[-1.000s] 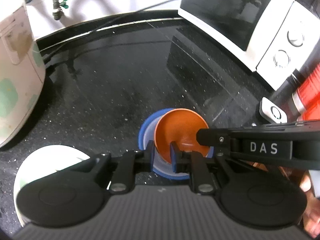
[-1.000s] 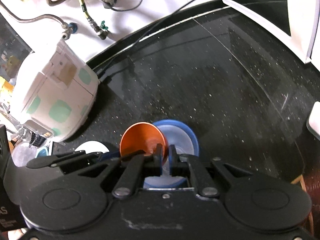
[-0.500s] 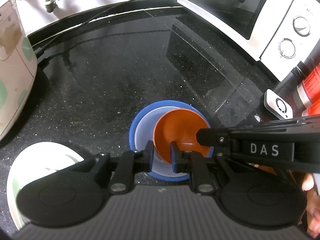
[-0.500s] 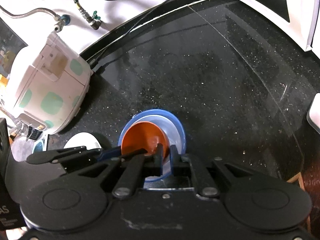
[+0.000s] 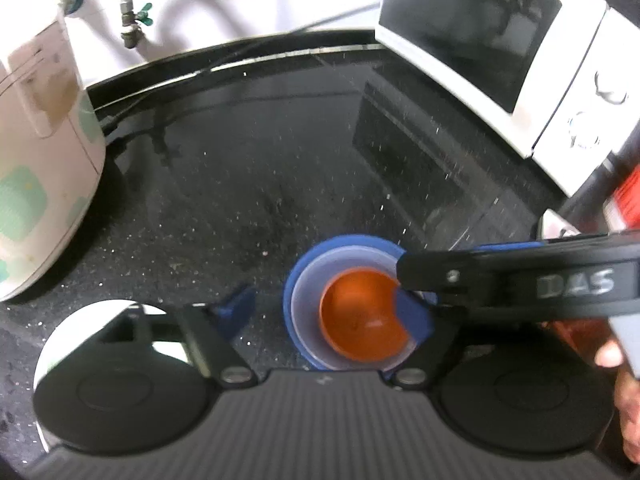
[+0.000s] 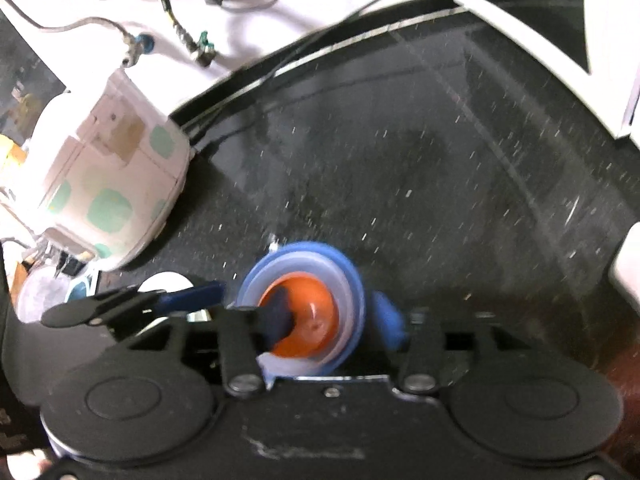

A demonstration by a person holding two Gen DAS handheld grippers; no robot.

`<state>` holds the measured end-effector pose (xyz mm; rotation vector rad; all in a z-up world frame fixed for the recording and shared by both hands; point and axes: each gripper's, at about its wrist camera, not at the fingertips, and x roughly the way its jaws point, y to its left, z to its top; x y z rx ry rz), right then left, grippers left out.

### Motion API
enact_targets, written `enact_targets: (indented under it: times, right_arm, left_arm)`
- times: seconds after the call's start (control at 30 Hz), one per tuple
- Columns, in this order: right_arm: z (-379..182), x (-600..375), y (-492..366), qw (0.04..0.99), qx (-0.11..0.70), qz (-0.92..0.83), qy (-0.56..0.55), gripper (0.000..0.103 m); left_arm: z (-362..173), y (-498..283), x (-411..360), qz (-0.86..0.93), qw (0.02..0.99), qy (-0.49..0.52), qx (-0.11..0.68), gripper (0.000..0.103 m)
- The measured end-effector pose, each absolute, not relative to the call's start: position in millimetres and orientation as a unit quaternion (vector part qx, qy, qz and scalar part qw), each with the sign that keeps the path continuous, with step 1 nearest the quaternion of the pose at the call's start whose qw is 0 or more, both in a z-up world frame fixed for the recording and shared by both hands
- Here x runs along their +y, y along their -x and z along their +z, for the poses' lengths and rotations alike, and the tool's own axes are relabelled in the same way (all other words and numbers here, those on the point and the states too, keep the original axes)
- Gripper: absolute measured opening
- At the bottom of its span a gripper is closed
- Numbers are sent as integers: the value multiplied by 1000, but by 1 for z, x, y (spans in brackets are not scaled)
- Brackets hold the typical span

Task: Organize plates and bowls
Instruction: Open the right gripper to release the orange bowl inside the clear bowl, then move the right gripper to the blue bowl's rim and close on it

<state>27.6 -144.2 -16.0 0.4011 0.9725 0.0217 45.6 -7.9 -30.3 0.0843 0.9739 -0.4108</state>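
An orange bowl sits nested in a pale lilac bowl, which sits in a blue bowl, on the black counter. My left gripper is open, its fingers spread on either side of the stack. My right gripper is open too, straddling the same stack: orange bowl, lilac bowl, blue bowl. The right gripper's body crosses the left wrist view at right. A white plate lies at lower left, partly hidden by my left gripper.
A white rice cooker with green patches stands at left. A white microwave stands at back right. A small white device and a red container are at the right edge. Hoses and valves hang on the back wall.
Both grippers have opened and let go of the bowls. The orange bowl has dropped into the lilac and blue bowls. Both views are motion-blurred.
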Motion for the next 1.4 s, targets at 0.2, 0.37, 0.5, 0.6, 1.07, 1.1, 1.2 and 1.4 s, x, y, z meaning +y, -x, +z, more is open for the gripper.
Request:
enact_targets:
  times: [0.2, 0.37, 0.5, 0.6, 1.07, 1.1, 1.2, 1.4]
  right_arm:
    - [-12, -152, -19, 869, 452, 0, -201, 99]
    - [-13, -154, -9, 866, 455, -5, -209, 103]
    - [-21, -155, -2, 856, 463, -20, -227, 103]
    - [-26, -153, 4, 859, 461, -38, -220, 103]
    - [-34, -134, 19, 875, 446, -66, -177, 103]
    - [-34, -135, 19, 875, 446, -64, -178, 103]
    - [-34, -138, 16, 874, 446, -62, -183, 103]
    - [-37, -143, 14, 873, 450, -58, -181, 103]
  left_arm:
    - [-25, -41, 11, -191, 875, -20, 444, 103]
    - [-29, -37, 26, -171, 884, -15, 436, 103]
    - [-34, -31, 32, -159, 888, -19, 431, 103]
    - [-37, -26, 35, -155, 891, -24, 425, 103]
    - [-43, -16, 35, -146, 894, -48, 420, 103]
    - [-43, -17, 35, -146, 894, -48, 421, 103]
    - [-45, -20, 33, -145, 893, -51, 423, 103]
    - [-50, -25, 27, -149, 889, -55, 430, 103]
